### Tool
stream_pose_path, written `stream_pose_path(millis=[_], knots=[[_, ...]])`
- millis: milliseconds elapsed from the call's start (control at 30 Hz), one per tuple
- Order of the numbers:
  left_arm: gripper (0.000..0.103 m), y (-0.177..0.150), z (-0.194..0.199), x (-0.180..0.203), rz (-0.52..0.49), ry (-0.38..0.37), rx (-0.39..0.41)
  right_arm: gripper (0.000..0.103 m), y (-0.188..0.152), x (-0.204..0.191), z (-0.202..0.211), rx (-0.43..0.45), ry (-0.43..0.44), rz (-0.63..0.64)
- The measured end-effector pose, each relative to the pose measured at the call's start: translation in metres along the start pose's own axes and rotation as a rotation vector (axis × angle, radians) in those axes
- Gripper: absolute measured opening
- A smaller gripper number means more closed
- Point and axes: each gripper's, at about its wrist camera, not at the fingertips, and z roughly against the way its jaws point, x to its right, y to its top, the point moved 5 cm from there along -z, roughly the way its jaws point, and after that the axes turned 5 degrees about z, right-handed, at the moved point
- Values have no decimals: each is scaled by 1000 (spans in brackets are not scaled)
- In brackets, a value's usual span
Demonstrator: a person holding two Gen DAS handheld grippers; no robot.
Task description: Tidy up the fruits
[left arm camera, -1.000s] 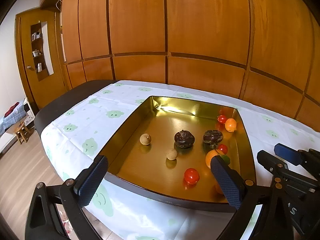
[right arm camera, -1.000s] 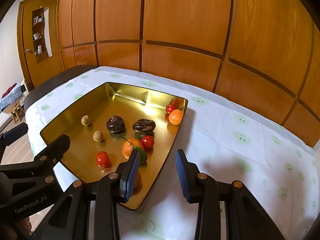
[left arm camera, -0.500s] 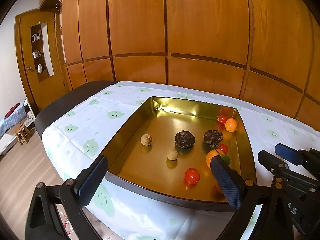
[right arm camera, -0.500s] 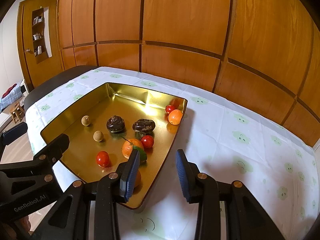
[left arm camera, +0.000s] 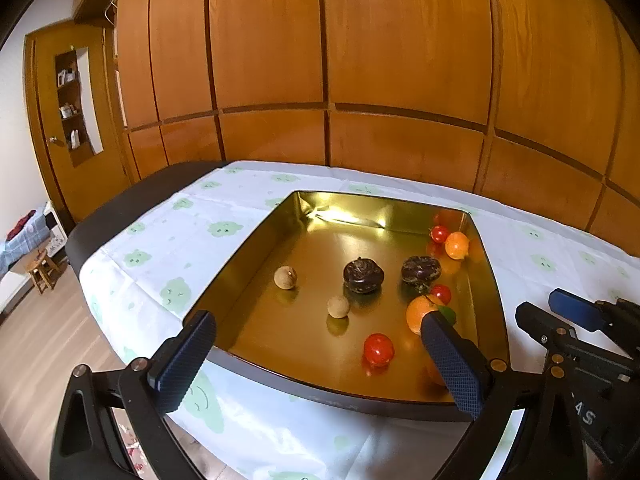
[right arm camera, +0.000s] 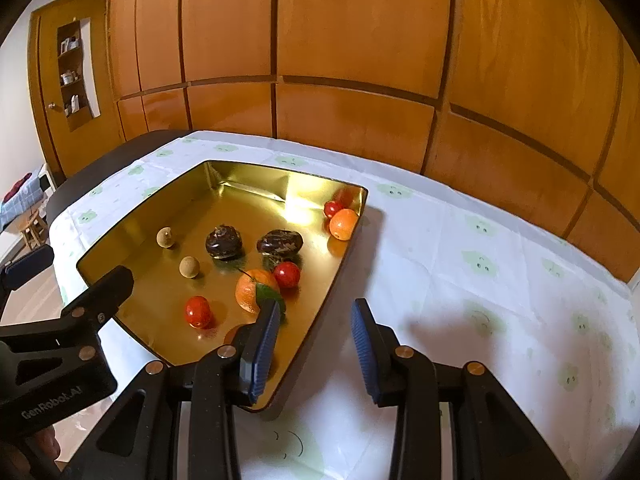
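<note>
A gold tray [left arm camera: 492, 280] [right arm camera: 344, 248] lies on the table and holds several fruits. These are two dark passion fruits [left arm camera: 363, 277] [right arm camera: 224, 242], two tan longans [left arm camera: 285, 277] [right arm camera: 189, 267], red tomatoes [left arm camera: 378, 349] [right arm camera: 197, 311], a leafy orange [left arm camera: 418, 312] [right arm camera: 252, 289] and a small orange [left arm camera: 457, 245] [right arm camera: 343, 224]. My left gripper [left arm camera: 320, 354] is open and empty above the tray's near edge. My right gripper [right arm camera: 314, 340] is open and empty over the tray's near right corner.
A white cloth with green faces [left arm camera: 176, 248] [right arm camera: 480, 280] covers the table. Wood panelling [left arm camera: 320, 60] backs it. A door with a shelf niche [left arm camera: 68, 112] and a small stool [left arm camera: 42, 272] stand at the left, past the table's left edge.
Both views have barely shifted. The fruits have not moved and both grippers stay open.
</note>
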Motion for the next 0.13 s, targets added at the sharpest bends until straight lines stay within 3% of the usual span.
stream_pose_path(millis=[133], knots=[[103, 0, -2, 0, 4, -7, -9, 37, -1, 29, -4, -23, 2, -75]])
